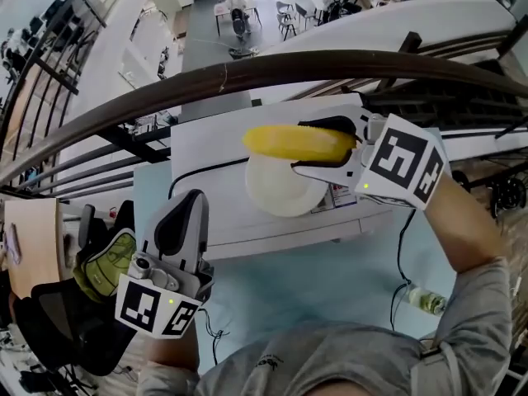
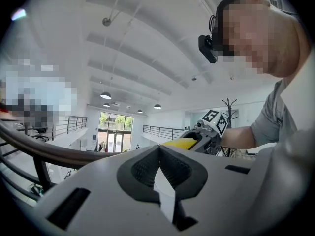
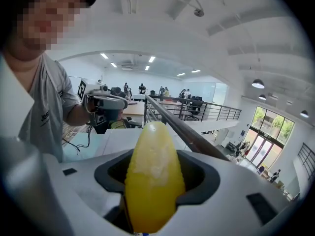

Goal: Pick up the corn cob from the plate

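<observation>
Above the white table (image 1: pixel 206 143), corn cob (image 1: pixel 293 143) runs crosswise; tip points left.

The corn cob (image 1: pixel 299 143) looks like smooth, faintly glossy yellow plastic, the plate (image 1: pixel 276 192) matt cream, the left gripper (image 1: pixel 183 221) and right gripper (image 1: pixel 312 148) matt pale-grey plastic with dark ribbed pads (image 2: pixel 140 173), the handrail (image 1: pixel 206 77) dark polished wood, the shirt (image 1: pixel 346 361) soft grey cloth.
</observation>
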Available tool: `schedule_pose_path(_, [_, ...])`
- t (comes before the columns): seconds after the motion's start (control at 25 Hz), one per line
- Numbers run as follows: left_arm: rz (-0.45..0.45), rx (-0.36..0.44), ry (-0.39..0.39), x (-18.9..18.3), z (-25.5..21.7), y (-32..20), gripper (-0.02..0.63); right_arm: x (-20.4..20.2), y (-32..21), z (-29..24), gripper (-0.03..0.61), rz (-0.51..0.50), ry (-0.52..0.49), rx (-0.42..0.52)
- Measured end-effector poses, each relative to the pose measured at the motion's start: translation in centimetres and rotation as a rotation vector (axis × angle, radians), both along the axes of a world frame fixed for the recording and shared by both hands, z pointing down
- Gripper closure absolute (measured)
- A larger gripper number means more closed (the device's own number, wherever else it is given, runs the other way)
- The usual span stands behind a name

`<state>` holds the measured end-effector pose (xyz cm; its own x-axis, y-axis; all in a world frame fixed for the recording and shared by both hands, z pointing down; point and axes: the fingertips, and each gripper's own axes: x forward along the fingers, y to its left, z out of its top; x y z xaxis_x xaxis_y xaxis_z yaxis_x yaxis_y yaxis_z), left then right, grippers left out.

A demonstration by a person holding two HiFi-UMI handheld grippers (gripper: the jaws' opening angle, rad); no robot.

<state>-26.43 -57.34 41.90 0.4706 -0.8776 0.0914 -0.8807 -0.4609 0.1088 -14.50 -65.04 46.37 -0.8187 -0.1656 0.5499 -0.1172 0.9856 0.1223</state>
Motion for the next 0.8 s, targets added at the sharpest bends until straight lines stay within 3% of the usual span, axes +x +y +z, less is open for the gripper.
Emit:
schedule_pose_path(0.32, [-0.014, 0.062, 0.003, 0.3, -5.2, 2.6, 0.601, 0.5, 1.8, -7.0, 0.324, 0.068, -0.086, 0.051])
schedule_pose_path(0.8, [-0.028, 0.133, 0.019, 0.1, -12.8, 10.4, 0.601, 3.1, 9.5, -17.3, 0.324, 0.157, -0.188, 0.140])
